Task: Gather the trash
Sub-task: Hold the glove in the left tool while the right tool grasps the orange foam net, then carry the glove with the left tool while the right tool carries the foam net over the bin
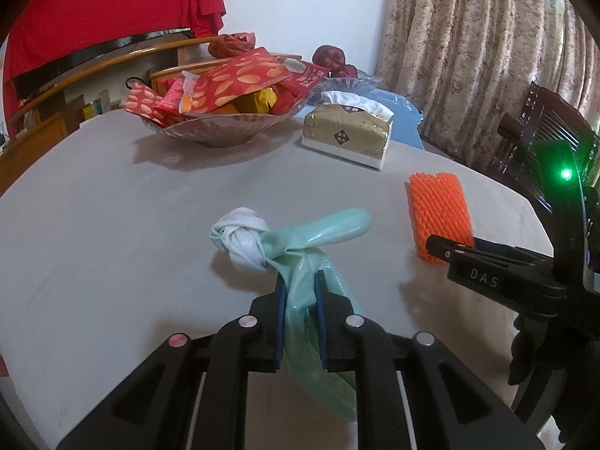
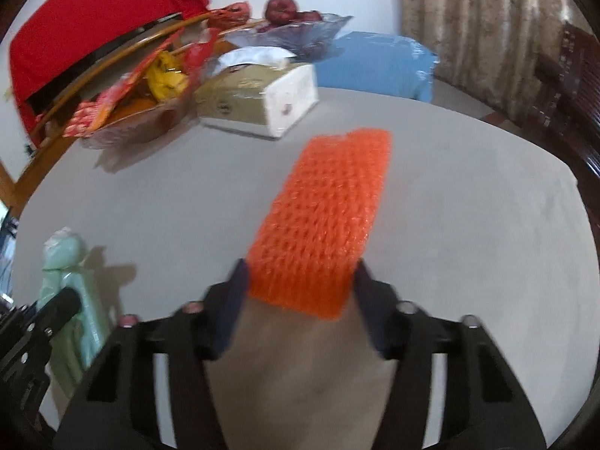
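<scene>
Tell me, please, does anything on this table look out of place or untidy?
Yes. A knotted green plastic bag lies crumpled on the bare table, pinched by the left hand-held gripper. An orange foam net lies loose nearby, between the fingers of the right hand-held gripper. The tissue box and snack bowl look orderly.

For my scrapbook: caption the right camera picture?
Right claw around orange foam net on the table.

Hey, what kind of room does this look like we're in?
Probably a home dining or living room: a table with a snack bowl, a tissue box and a fruit dish, plus patterned curtains and a wooden chair.
</scene>
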`<action>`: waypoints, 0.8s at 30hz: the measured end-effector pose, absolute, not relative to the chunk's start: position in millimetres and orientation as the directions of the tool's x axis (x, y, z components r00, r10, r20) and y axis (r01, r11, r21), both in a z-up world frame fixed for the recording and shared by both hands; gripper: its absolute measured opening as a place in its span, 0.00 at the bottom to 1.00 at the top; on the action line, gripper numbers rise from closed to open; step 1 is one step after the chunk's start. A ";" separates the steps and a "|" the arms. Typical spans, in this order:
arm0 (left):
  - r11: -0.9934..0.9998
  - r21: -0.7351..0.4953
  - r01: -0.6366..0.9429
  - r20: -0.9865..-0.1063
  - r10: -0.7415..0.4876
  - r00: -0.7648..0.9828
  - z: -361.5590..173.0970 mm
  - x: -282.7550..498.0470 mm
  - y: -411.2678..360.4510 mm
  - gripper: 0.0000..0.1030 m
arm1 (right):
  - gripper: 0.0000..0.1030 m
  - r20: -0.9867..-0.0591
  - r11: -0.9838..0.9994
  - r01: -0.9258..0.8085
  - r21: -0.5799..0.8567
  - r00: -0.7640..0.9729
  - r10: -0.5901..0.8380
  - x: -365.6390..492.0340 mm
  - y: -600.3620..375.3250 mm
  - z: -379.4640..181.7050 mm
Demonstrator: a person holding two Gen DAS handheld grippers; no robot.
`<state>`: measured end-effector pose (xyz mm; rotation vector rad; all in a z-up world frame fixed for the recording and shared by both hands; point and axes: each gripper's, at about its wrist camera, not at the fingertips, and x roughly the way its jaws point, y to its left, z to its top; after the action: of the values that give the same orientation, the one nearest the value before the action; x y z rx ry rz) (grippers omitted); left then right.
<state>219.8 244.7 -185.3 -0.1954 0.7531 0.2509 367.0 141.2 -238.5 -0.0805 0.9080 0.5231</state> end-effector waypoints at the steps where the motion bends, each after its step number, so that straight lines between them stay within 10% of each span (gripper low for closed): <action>1: 0.952 -0.087 -0.294 -0.696 0.154 0.702 -184.7 219.1 244.5 0.14 | 0.30 -0.767 0.869 -0.472 0.150 0.499 0.404 365.5 142.1 -236.9; 4: 0.953 -0.086 -0.291 -0.693 0.153 0.705 -182.7 217.4 244.3 0.14 | 0.10 -0.761 0.854 -0.489 0.179 0.482 0.435 362.6 141.0 -229.4; 24: 0.984 -0.084 -0.158 -0.645 0.067 0.761 -131.2 192.5 192.8 0.14 | 0.10 -0.634 0.829 -0.517 0.212 0.573 0.519 284.0 61.7 -150.2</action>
<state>192.5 192.8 -131.2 -0.1367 0.6960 0.1227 284.0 61.7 -150.2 0.0034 0.7446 0.6073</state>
